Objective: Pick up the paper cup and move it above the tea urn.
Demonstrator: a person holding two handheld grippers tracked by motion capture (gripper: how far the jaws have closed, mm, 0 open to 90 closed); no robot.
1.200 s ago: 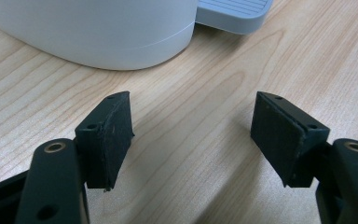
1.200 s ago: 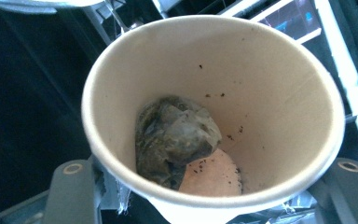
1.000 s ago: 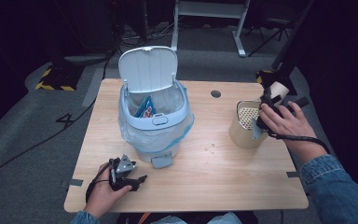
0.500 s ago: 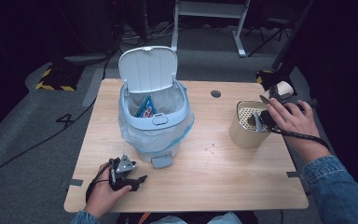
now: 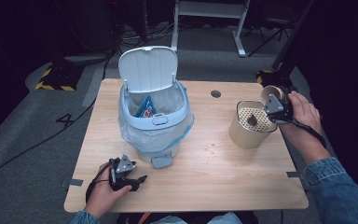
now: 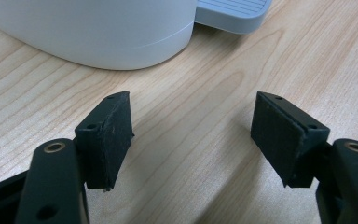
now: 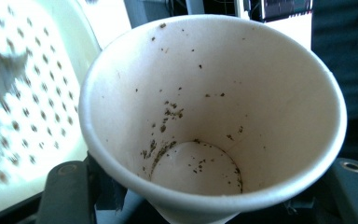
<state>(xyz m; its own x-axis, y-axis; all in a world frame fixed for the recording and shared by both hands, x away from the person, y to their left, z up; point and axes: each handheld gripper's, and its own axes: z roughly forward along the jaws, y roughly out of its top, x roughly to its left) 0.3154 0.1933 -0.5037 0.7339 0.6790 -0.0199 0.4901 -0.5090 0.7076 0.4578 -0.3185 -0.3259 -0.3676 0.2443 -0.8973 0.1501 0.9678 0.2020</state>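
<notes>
Item: paper cup [image 7: 214, 116], white, tapered, round-mouthed, its inner wall and base flecked with dark crumbs. It was gripped in the right claw [image 5: 274, 106], jaws pressed against its sides near the base. Its long axis was tipped, mouth facing up along the claw's camera; exact lean could not be told. It sat just right of the tan cylindrical canister [image 5: 251, 126].

The canister stood upright on the pale wood-grain counter [image 5: 214, 168], topped by a perforated insert carrying a small dark clump.

Left of the canister stood a pale blue plastic pedal bin [image 5: 153, 122], lid raised, lined with a clear bag.

The left claw [image 6: 191, 135] rested on the counter in front of the bin, jaws spread wide, empty.
</notes>
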